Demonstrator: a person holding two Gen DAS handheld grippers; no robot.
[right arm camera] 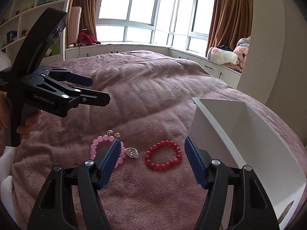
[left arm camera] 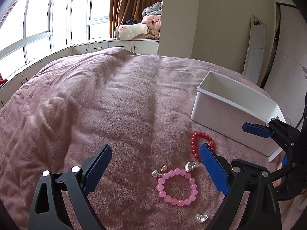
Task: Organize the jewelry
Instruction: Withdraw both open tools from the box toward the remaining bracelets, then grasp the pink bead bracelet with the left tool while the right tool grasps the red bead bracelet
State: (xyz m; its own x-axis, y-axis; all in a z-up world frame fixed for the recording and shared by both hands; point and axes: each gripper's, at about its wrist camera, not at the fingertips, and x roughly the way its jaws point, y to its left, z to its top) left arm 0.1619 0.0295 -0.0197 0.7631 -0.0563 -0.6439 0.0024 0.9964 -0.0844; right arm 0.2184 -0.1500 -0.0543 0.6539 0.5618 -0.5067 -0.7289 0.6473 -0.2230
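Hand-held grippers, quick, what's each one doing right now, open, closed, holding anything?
Left hand-held gripper: open, holding nothing, above the pink bracelet.
Right hand-held gripper: open, holding nothing, red bracelet between its fingers.

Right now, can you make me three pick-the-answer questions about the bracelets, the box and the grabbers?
1. Where is the red bracelet?
A. in the box
B. on the blanket
C. in a grabber

2. How many bracelets are there?
A. one
B. two
C. four

3. What is the right gripper doing?
A. open, holding nothing
B. squeezing the pink bracelet
C. shut tight

Answers:
1 B: it lies on the blanket beside the box.
2 B: one red, one pink bracelet.
3 A: its jaws stand apart above the red bracelet, touching nothing.
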